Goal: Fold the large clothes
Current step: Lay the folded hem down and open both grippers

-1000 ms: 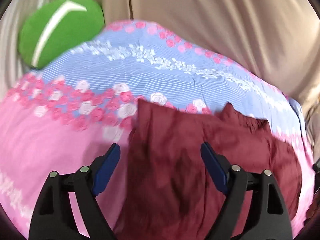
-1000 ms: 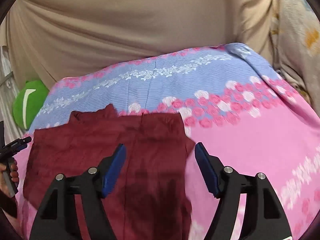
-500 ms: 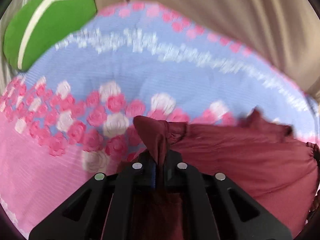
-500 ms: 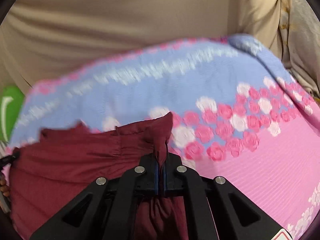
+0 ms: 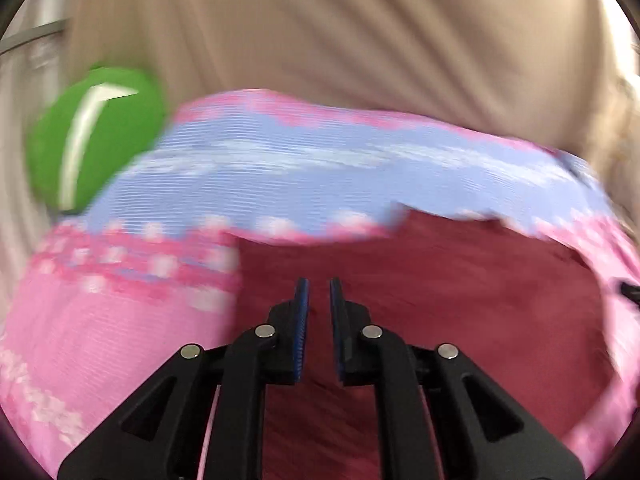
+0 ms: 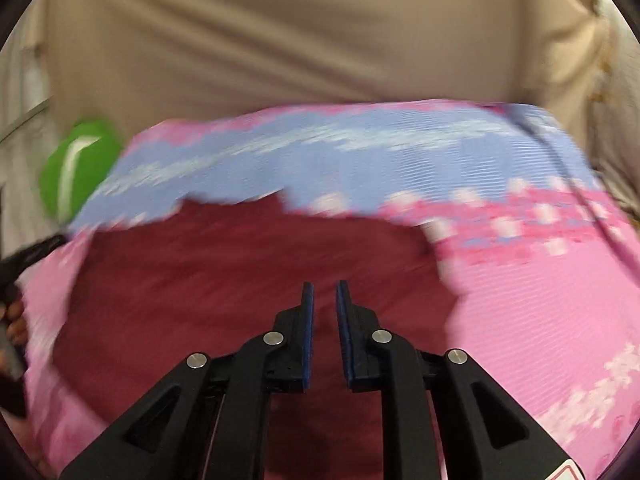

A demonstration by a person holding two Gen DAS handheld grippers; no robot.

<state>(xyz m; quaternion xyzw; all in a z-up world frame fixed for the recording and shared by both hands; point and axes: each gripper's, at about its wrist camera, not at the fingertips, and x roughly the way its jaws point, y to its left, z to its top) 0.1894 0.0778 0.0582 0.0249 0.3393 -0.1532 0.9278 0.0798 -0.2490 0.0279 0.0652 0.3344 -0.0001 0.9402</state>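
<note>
**A:** What do you have on the left wrist camera?

**B:** I see my left gripper (image 5: pixel 318 292) above the maroon garment (image 5: pixel 440 300), which lies spread on the pink-and-blue floral bedsheet (image 5: pixel 120 340). The jaws stand a narrow gap apart and are opening. Nothing is between the blue pads (image 5: pixel 301 320); through the gap I see only the cloth lying below.

**A:** And the right one?

**B:** Much the same. My right gripper (image 6: pixel 325 296) hangs over the near middle of the garment (image 6: pixel 200 300), its jaws slightly apart and opening, with nothing pinched between them. The pads (image 6: pixel 307 328) do not press on any fabric.

**A:** Where does the garment sit on the bed?

**B:** Across the near part of the sheet (image 6: pixel 540 300), with its far edge reaching the blue band of the pattern. In the right view, pink sheet shows on either side of it. Both pictures are smeared by motion, so I cannot make out folds or seams.

**A:** Anything else around?

**B:** A green cushion with a white stripe (image 5: pixel 92 148) at the far left corner of the bed, and a beige curtain (image 5: pixel 340 32) hanging behind. At the left edge of the right view I see fingers (image 6: pixel 16 316) around a dark handle.
</note>
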